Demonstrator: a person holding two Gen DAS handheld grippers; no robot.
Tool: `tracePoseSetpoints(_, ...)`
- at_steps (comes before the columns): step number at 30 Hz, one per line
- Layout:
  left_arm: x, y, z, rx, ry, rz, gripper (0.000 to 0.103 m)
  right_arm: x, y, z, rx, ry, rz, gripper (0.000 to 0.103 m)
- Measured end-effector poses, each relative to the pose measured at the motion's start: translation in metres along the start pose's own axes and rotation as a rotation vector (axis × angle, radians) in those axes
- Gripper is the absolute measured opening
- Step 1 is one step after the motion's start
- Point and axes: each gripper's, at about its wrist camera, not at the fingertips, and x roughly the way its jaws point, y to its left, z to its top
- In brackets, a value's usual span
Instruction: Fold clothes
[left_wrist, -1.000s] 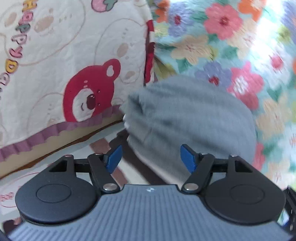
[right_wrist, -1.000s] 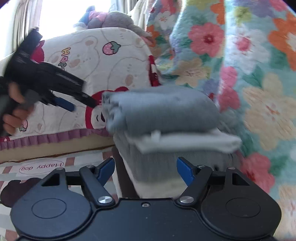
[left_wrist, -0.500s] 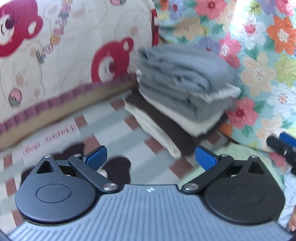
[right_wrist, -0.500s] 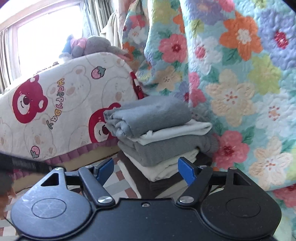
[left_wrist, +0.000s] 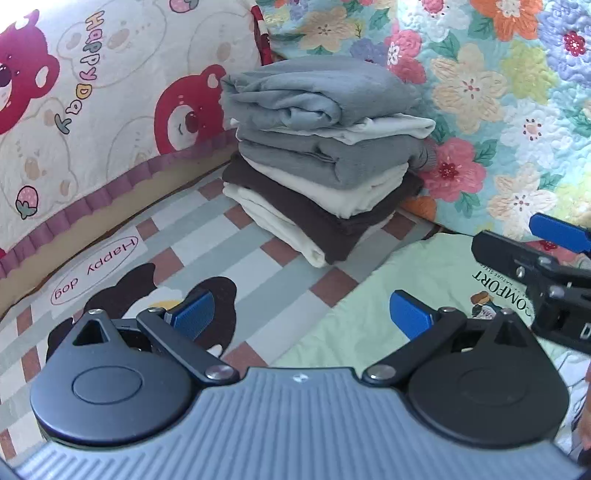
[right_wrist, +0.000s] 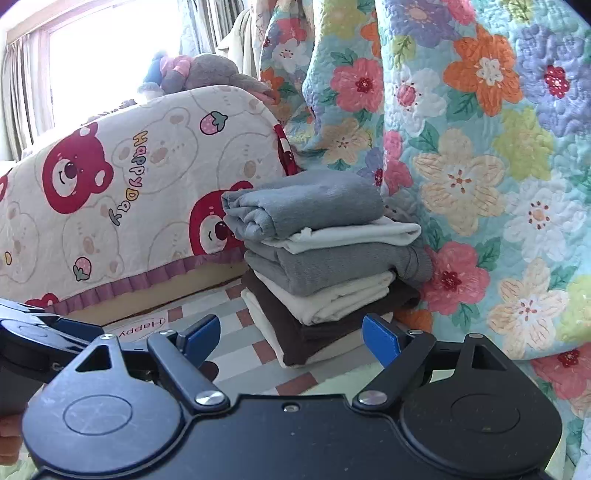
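Observation:
A stack of folded clothes (left_wrist: 325, 162), grey on top over white, grey, cream and brown layers, stands on the checked mat in the corner; it also shows in the right wrist view (right_wrist: 325, 258). A pale green T-shirt (left_wrist: 406, 280) with a printed "COMFORT" logo lies flat at the front right. My left gripper (left_wrist: 301, 314) is open and empty, hovering over the mat and the shirt's edge. My right gripper (right_wrist: 291, 338) is open and empty, well short of the stack; it also shows at the right of the left wrist view (left_wrist: 543, 258).
A bear-print cushion cover (left_wrist: 92, 110) rises behind the mat on the left. A flowered quilt (left_wrist: 498, 92) hangs at the right. The checked mat (left_wrist: 207, 240) has a "Happy dog" label. A plush toy (right_wrist: 199, 74) sits on the cushion top by a bright window.
Both grippers have pulled back from the stack, which now looks smaller and farther. The grey garment lies on top of the stack. The green T-shirt has come into the left wrist view.

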Motion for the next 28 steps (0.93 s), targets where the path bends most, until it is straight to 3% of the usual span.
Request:
tracePoseSetpoints(14,-0.015,-0.033,-0.003,0.055,-0.038,0.032,0.103,-0.022,-0.018,-0.001,0.025,-0.013,-0.017,0.088)
tracePoseSetpoints(28,-0.021,-0.037,-0.009,0.077,-0.044,0.034,0.103,-0.027,-0.021,-0.002,0.035,-0.007,-0.024,0.088)
